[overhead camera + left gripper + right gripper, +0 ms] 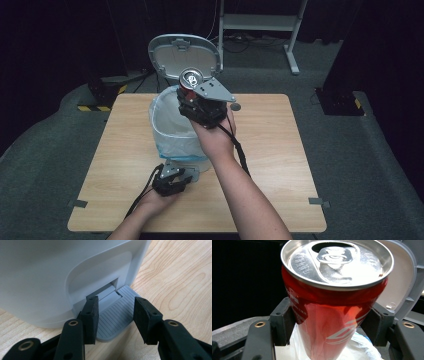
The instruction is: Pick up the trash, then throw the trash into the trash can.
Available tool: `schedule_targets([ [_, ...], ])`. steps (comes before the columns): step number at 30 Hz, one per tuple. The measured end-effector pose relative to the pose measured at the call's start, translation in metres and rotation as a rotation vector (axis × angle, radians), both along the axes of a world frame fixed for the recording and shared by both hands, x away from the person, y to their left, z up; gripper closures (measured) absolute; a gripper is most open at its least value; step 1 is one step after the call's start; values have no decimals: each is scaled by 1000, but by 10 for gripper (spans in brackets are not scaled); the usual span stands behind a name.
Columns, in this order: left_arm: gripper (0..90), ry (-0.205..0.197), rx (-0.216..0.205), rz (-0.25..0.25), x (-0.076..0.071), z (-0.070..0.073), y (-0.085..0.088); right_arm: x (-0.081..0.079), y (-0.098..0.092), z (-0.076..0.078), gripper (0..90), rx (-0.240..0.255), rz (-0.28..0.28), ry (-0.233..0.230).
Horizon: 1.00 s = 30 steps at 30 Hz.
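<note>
Red can [332,315] over bag-lined bin [172,127]

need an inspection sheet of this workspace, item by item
surface: wooden table, bare wood around the bin
job's things: white pedal bin with plastic liner, lid raised; red can, opened, above the bin
clutter: small dark round thing on the table, too small to tell
grippers: left gripper on the grey pedal, jaws astride it; right gripper shut on the can
cables: black cable trails along the right forearm
surroundings: dark floor, metal stand behind
</note>
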State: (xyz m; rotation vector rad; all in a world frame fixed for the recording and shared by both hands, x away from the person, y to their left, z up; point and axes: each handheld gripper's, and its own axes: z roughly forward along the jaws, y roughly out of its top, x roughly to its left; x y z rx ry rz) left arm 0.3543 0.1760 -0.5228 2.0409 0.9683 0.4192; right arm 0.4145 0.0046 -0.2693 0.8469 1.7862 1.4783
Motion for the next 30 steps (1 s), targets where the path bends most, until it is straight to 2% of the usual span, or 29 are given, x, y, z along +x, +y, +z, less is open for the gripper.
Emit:
schedule_targets([
  [2, 555, -1, 1, 1, 0, 0, 0, 2, 0, -1, 335, 0, 2, 9],
  [5, 554, 0, 0, 0, 0, 0, 0, 8, 0, -4, 328, -5, -3, 48],
  [8, 554, 2, -2, -1, 0, 0, 0, 12, -1, -6, 267, 1, -2, 69],
  [10, 554, 2, -3, -2, 0, 0, 0, 11, -2, -6, 229, 0, -8, 59],
  [12, 549, 1, -2, -3, 0, 0, 0, 10, -2, -6, 230, -5, -16, 48],
  [15, 549, 3, -5, -3, 0, 0, 1, 9, -2, -6, 235, 1, -8, 50],
  [22, 549, 4, -7, -2, 0, 0, 1, 3, -1, -9, 257, -20, 14, 47],
  [27, 549, 2, -2, -3, 0, 0, 0, -4, -11, -12, 249, -16, 16, 37],
  [30, 548, 5, -5, -3, 1, 0, 1, -7, -23, -14, 247, -13, -1, 36],
])
